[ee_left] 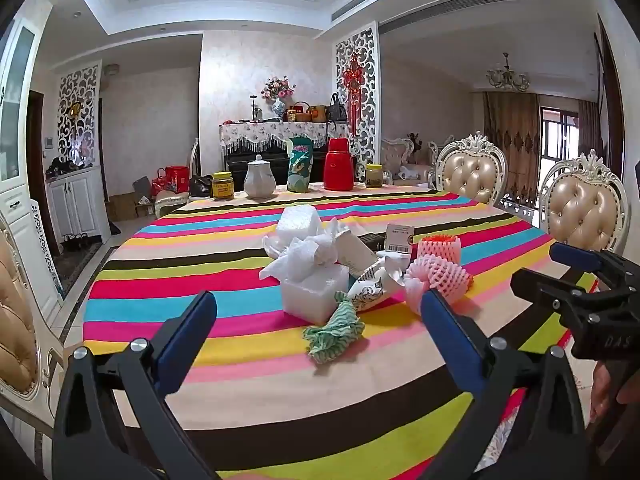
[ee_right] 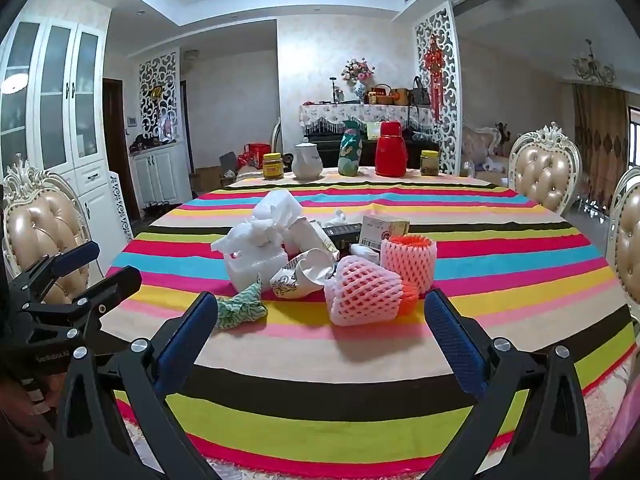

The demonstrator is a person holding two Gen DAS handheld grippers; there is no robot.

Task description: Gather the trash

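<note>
Two hand-held black grippers with blue-padded fingers hang over the near edge of a round table draped in a boldly striped multicoloured cloth (ee_right: 500, 240), both with jaws spread wide and nothing between them. The left gripper (ee_left: 318, 314) faces a heap of rubbish at the table's middle, while the right gripper (ee_right: 320, 316) sits just beside it, each visible at the edge of the other's camera.

Nearest the grippers in the heap lie a crumpled green-and-white striped cloth scrap (ee_left: 336, 330) and a pink foam fruit net (ee_right: 362, 296), squashed on its side. A second pink foam net with an orange rim (ee_right: 408, 260) stands upright behind it. Between them rests a crushed white paper cup with dark printed pattern (ee_right: 304, 274), touching a white foam block (ee_left: 314, 290) topped by crumpled white foam wrapping (ee_left: 304, 254). A small cream cardboard box bearing a barcode label (ee_right: 382, 230) sits behind the upright net.

Along the far edge of the table stand a yellow-lidded jar (ee_left: 222, 186), a white ceramic teapot (ee_left: 259, 180), a green floral flask (ee_left: 299, 166) and a red flask (ee_left: 339, 165), well apart from the heap. Cream tufted chairs with carved white frames (ee_left: 472, 170) ring the table.
</note>
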